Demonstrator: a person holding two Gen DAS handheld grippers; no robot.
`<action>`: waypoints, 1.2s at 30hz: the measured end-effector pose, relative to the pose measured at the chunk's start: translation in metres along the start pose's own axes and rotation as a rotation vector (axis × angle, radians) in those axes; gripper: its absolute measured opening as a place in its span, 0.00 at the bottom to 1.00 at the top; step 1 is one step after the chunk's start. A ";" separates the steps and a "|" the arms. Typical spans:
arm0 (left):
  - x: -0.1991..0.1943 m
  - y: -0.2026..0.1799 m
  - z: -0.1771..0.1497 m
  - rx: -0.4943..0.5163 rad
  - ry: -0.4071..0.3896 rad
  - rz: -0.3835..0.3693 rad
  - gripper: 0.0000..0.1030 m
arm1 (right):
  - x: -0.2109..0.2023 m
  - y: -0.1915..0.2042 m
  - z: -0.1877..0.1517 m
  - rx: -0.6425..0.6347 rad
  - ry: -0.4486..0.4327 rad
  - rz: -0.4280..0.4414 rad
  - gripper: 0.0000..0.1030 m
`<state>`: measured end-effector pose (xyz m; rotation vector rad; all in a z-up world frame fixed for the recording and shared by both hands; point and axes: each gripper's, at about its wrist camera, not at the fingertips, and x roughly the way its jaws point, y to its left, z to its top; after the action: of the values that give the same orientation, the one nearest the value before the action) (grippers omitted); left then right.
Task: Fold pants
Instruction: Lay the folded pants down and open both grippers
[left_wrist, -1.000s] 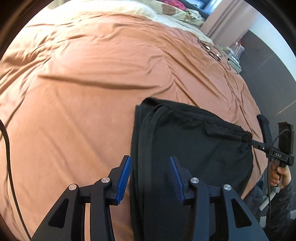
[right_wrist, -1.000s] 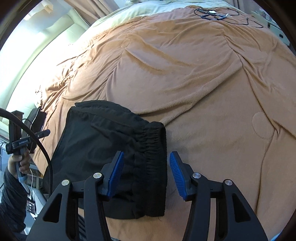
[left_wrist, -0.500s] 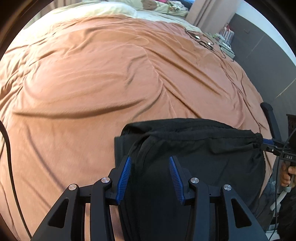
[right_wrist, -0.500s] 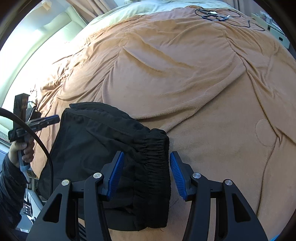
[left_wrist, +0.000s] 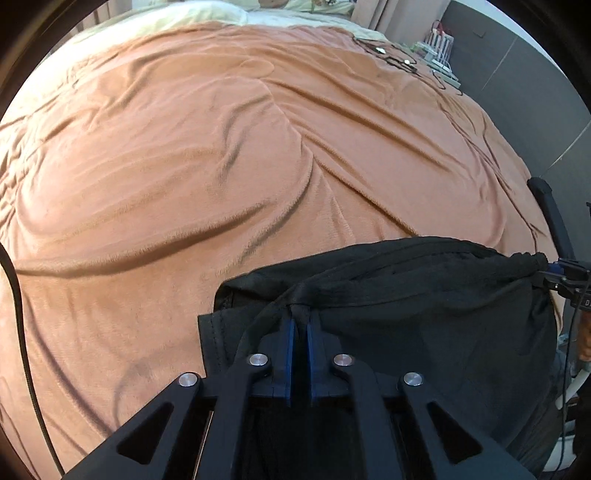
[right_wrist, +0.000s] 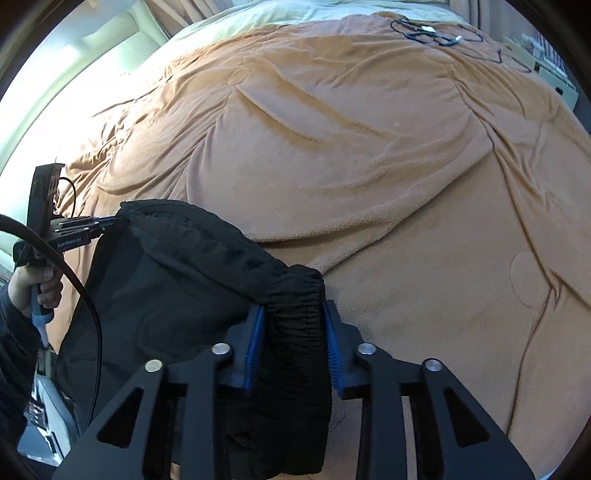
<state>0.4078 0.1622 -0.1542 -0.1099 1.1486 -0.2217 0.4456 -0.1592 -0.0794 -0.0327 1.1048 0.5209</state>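
Left wrist view first. Left gripper (left_wrist: 299, 326) clamped nearly tight, blue pads (left_wrist: 289, 334) pinching a thin bunch of black cloth at the pants (left_wrist: 424, 325) edge. Pants folded, lying at the near end of the brown blanket (left_wrist: 221, 166), filling the 3 to 6 o'clock part of the frame. Top edge pulled taut from the pinch out toward 3 o'clock. There, right gripper (left_wrist: 550, 271) gripping the gathered far corner, only its tip showing. Black cable (left_wrist: 22, 325) hanging down at 9 o'clock. Tangle of wires (left_wrist: 388, 55) far off on the blanket at 1 o'clock.

Right wrist view now. Right gripper (right_wrist: 293, 328) part closed around the thick elastic waistband (right_wrist: 295, 310), both blue pads (right_wrist: 255, 339) pressed against its sides, jaws held apart by the bulk. Pants (right_wrist: 166, 295) spreading from the waistband toward 9 o'clock, lifted a little, blanket (right_wrist: 369, 166) beyond. At 9 o'clock, left gripper (right_wrist: 107, 220) nipping the far corner, fingers shut on the cloth. Left hand (right_wrist: 35, 286) wrapped round its handle below. Cable (right_wrist: 85, 295) looping down across the 8 o'clock area. Wires (right_wrist: 432, 33) at 1 o'clock near the far blanket edge.
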 end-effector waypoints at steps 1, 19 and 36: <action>-0.003 -0.001 0.001 -0.001 -0.013 0.007 0.06 | -0.001 0.002 0.000 -0.006 -0.006 0.000 0.23; 0.005 0.024 0.014 -0.092 -0.032 0.072 0.05 | 0.030 0.013 0.022 0.013 -0.011 -0.049 0.25; -0.045 0.048 -0.036 -0.227 -0.038 0.011 0.57 | -0.021 0.031 -0.003 0.035 -0.130 -0.006 0.48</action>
<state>0.3625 0.2203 -0.1383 -0.3066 1.1334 -0.0786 0.4233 -0.1405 -0.0558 0.0283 0.9864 0.4916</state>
